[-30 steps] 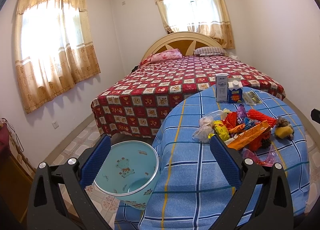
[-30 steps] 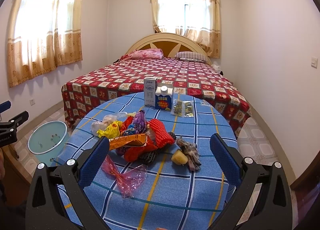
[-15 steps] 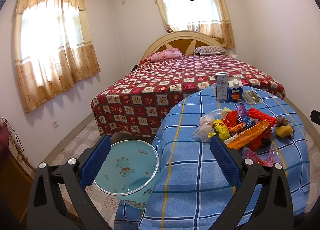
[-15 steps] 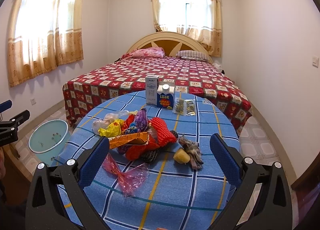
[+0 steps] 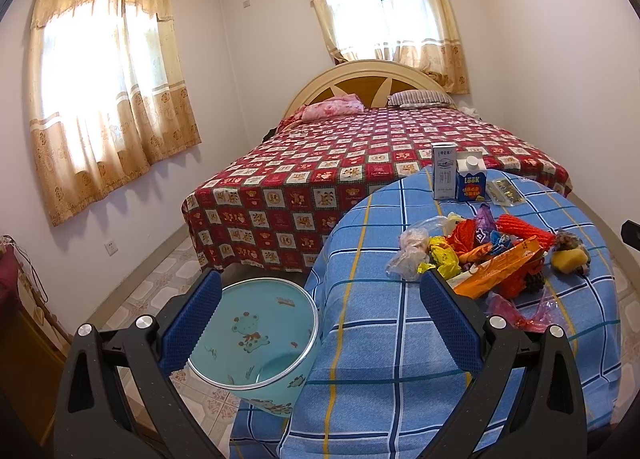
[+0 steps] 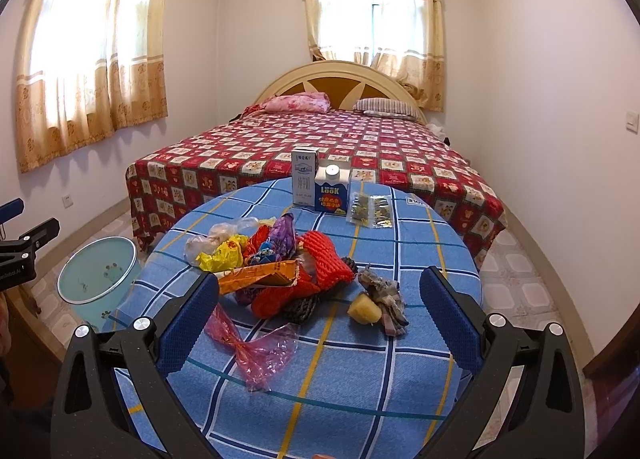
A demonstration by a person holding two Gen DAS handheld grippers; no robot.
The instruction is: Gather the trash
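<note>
A heap of trash lies on the round table with a blue checked cloth: an orange wrapper, red foam netting, a yellow bag, a pink plastic wrapper and a yellow scrap. My right gripper hangs open above the table's near side, just short of the heap. The same trash heap sits right of my left gripper, which is open over the table's left edge and the light blue bin on the floor.
Two milk cartons and a clear packet stand at the table's far edge. Behind it is a bed with a red patterned cover. The bin sits left of the table on tiled floor. Walls close in on both sides.
The right gripper has drifted slightly forward and down toward the heap. The left gripper has barely moved.
</note>
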